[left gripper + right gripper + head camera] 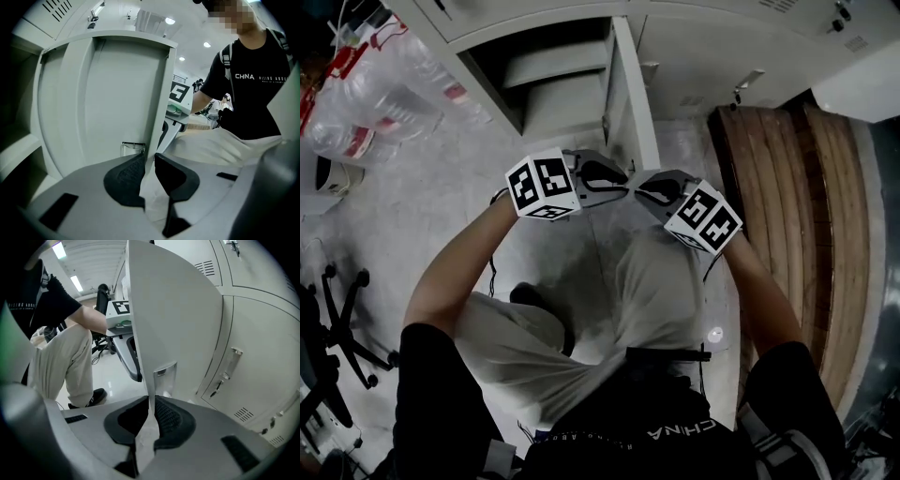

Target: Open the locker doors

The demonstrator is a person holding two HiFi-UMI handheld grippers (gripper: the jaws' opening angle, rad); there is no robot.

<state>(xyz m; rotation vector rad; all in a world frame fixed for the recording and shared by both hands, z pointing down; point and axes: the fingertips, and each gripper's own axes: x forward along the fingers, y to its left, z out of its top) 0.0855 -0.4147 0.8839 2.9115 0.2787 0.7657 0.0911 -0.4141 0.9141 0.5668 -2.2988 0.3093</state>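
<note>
Head view alone shows bottles (384,94) beside the open locker door (634,94).

Locker door (173,310) runs off the top edge in the right gripper view; office chair (336,323) and water bottles (356,103) are cropped at the head view's left edge.
</note>
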